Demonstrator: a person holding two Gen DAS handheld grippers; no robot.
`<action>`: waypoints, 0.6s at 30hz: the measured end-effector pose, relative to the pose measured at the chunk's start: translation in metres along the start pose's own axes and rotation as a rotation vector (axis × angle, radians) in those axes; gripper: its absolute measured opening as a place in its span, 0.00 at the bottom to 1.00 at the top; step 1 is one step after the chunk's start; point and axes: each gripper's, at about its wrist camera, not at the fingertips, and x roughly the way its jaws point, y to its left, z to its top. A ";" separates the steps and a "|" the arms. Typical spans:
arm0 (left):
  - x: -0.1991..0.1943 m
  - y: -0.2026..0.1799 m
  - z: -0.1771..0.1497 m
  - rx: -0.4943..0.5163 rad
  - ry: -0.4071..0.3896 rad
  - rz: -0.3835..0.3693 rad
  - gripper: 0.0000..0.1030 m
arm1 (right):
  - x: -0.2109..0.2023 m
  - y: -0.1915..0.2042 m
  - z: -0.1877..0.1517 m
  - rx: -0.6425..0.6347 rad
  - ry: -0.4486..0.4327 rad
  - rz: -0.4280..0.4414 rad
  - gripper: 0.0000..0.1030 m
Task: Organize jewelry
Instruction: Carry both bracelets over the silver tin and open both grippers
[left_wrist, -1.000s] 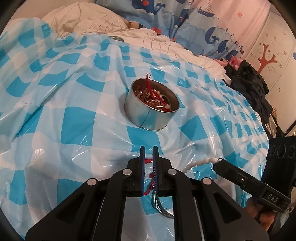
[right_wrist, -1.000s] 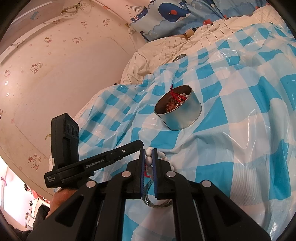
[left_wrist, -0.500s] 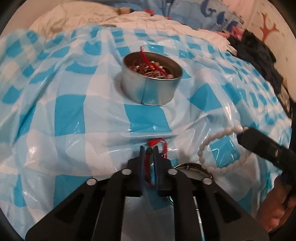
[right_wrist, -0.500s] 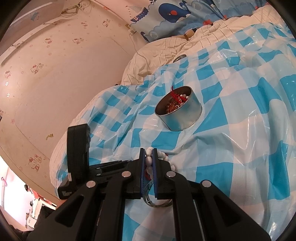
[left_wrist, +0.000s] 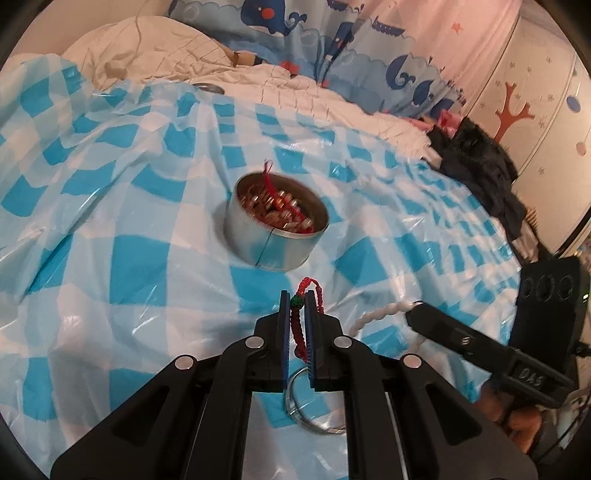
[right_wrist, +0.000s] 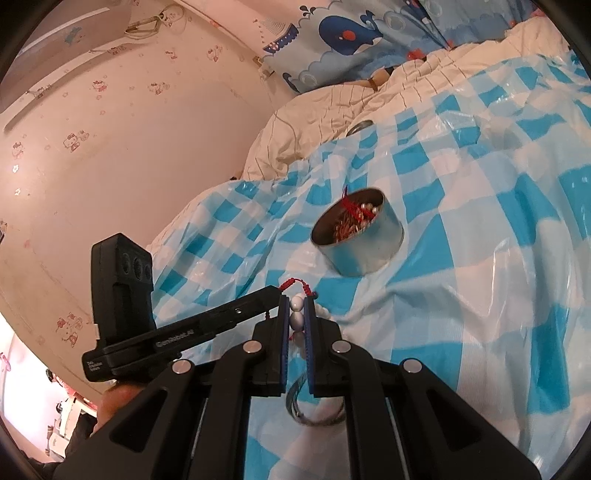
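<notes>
A round silver tin (left_wrist: 275, 230) with several pieces of jewelry stands on the blue-and-white checked plastic sheet; it also shows in the right wrist view (right_wrist: 358, 238). My left gripper (left_wrist: 297, 301) is shut on a red braided bracelet (left_wrist: 300, 325) with a green bead, held just short of the tin. My right gripper (right_wrist: 297, 306) is shut on a white bead bracelet (right_wrist: 297, 314), which also shows in the left wrist view (left_wrist: 373, 315). A silver bangle (left_wrist: 314, 413) lies on the sheet below both grippers.
The checked sheet (left_wrist: 129, 266) covers a bed. A rumpled cream quilt (left_wrist: 177, 59) lies at the back, with a small metal lid (left_wrist: 208, 88) at its edge. Dark clothes (left_wrist: 480, 166) are piled at the right. A pink wall (right_wrist: 110, 129) stands on the left.
My left gripper has lifted the red bracelet off the sheet, first swinging close to the tin and then pulling back from it. My right gripper has lifted a little with the white bracelet.
</notes>
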 end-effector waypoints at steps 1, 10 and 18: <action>-0.001 -0.001 0.005 0.000 -0.013 -0.007 0.06 | 0.001 0.001 0.005 -0.003 -0.011 0.003 0.08; 0.018 0.001 0.049 -0.044 -0.072 -0.053 0.06 | 0.017 -0.004 0.053 -0.011 -0.072 0.015 0.08; 0.065 0.025 0.081 -0.146 -0.031 -0.031 0.08 | 0.055 -0.002 0.097 -0.089 -0.101 -0.044 0.08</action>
